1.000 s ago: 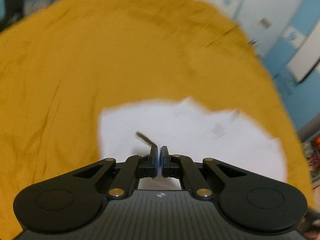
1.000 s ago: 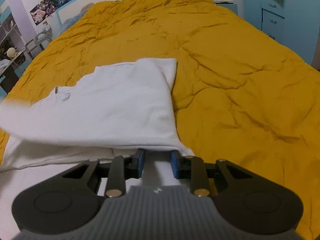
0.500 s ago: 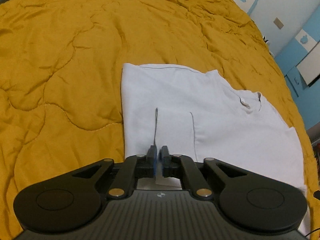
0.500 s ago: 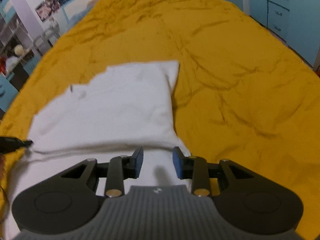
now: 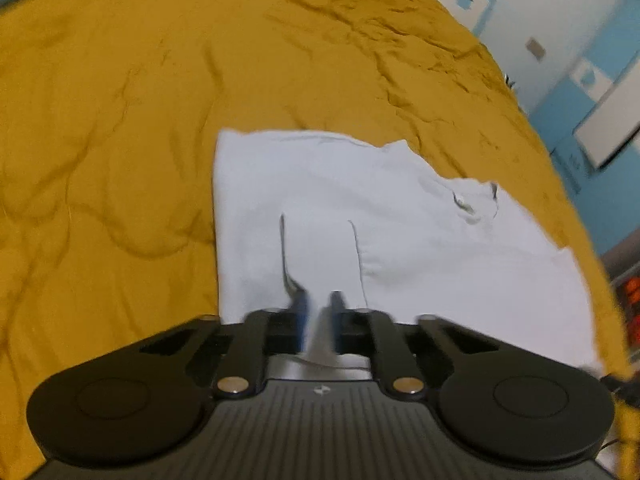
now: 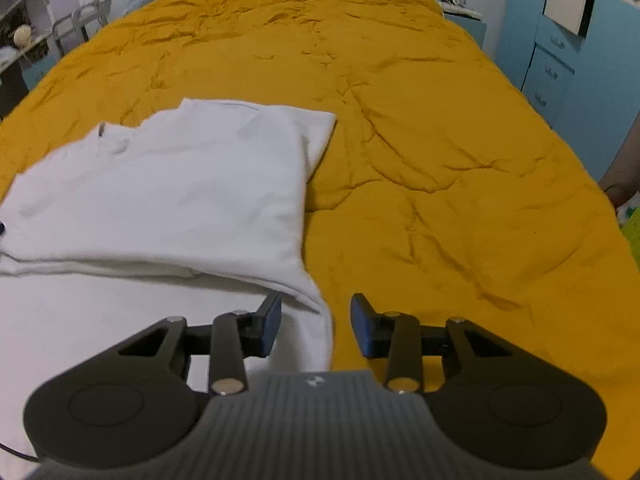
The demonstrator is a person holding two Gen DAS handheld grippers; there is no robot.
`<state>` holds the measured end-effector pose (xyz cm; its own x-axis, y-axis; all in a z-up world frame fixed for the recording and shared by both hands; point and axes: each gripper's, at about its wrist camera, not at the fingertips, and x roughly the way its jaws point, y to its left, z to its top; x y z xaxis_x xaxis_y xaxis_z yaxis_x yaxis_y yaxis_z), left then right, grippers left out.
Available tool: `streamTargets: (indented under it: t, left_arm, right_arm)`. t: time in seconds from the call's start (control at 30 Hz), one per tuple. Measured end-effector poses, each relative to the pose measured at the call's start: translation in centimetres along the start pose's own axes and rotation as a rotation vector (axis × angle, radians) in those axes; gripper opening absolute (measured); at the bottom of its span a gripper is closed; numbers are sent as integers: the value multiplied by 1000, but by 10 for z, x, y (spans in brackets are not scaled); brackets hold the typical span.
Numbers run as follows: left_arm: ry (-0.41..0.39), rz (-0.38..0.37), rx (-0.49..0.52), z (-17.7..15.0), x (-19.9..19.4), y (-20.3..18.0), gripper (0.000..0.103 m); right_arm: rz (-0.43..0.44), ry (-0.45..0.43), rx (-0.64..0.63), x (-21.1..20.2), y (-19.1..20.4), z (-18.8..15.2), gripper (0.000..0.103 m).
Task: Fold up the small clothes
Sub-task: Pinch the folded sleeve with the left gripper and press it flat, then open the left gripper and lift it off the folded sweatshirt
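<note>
A white T-shirt (image 5: 400,232) lies partly folded on a mustard-yellow bedspread (image 5: 120,120). Its collar shows in the left wrist view (image 5: 474,204). My left gripper (image 5: 320,312) is slightly open over the shirt's near edge, with a narrow flap of white cloth lying between its jaws. In the right wrist view the shirt (image 6: 160,200) lies folded over itself at the left. My right gripper (image 6: 316,320) is wide open and empty, just above the shirt's near right corner.
The yellow bedspread (image 6: 440,160) stretches far ahead and to the right. Blue drawers (image 6: 548,76) and a bedside table (image 6: 460,12) stand along the right wall. Shelves and a chair (image 6: 80,20) stand at the far left.
The lifted half of the shirt has come down flat onto the rest. My left gripper has opened a little on the cloth. My right gripper has opened wider and drawn back slightly.
</note>
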<state>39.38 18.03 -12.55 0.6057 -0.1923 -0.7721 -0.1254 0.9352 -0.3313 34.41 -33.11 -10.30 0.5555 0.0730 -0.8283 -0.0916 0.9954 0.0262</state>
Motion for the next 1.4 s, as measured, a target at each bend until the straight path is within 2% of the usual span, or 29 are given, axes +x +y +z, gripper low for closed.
streamTargets:
  t: [0.07,0.17,0.23,0.27,0.3,0.33,0.4,0.5,0.6,0.77,0.83,0.93,1.07,1.17,1.27,1.4]
  left_arm:
    - [-23,-6,-2,2,-7,-4,1]
    - [-116,-62,-21,14,-38,-9,1]
    - [-183,-118,-22,22,-65,-14,1]
    - [-210,-127,-12,25,-77,-16,1]
    - [-229,-113,4,27,-86,-17,1]
    - [-232,-93,12,27,-89,-16,1]
    - [-185,-46,10,24,-81,-6,1]
    - [-66,21,-28,9,-43,14,1]
    - [-9,88,15,-5,-15,16,1]
    - [10,124,85,-14,-4,13,2]
    - [15,123,101,-12,-5,12,5]
    - [0,113,97,-11,-15,15,15]
    - [-60,97,84,-2,-27,11,20]
    - [-68,71,81,3,-23,8,20]
    - [-60,82,83,4,-9,7,20]
    - [-52,88,79,1,6,11,20]
  right_arm:
    - [-14,-1,-17,3,-2,0,36]
    - [-11,1,-46,6,0,2,34]
    - [3,-9,-72,4,3,4,26]
    - [7,-17,-85,2,5,4,19]
    - [9,-22,-89,0,6,4,8]
    - [20,-22,-84,-1,5,4,4]
    - [51,-22,-66,-2,4,3,2]
    - [84,-12,-64,-1,5,-1,1]
    - [91,11,-66,3,7,-3,1]
    - [64,64,-81,1,1,0,1]
    - [94,67,-51,-4,-5,3,1]
    - [125,46,-5,-15,-9,13,6]
    - [153,1,30,-15,-4,36,10]
    - [164,-29,77,3,2,56,12]
    - [147,-29,129,29,6,74,12]
    - [91,49,159,70,3,82,12]
